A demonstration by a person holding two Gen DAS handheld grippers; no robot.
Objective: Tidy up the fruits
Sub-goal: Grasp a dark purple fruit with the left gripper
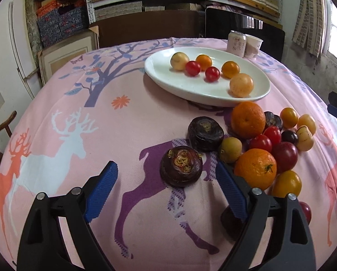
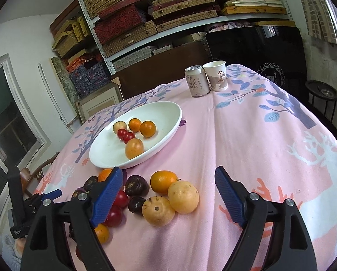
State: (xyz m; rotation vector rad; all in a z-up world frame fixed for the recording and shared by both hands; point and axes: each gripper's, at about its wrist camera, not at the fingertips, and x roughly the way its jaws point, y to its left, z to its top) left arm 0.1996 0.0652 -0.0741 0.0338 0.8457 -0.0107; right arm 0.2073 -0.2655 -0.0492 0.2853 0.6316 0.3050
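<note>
Plate point(image 1: 159, 76): white oval dish on the pink tablecloth point(image 1: 127, 135), holding six small fruits.
Loose fruit pile point(image 1: 258, 142): on the cloth just in front of the plate.
Left gripper point(image 1: 167, 174): jaws wide apart, a dark water chestnut point(image 1: 181, 166) between them, untouched.
Right gripper point(image 2: 169, 179): jaws spread, empty, over the pile's yellow fruits point(image 2: 170, 201).
Can point(image 2: 196, 80) and paper cup point(image 2: 216, 75): behind the plate.

The paper cup point(image 2: 216, 75) reads "中国风"; the drink can point(image 2: 196, 80) bears Chinese characters, perhaps "泉饮".
</note>
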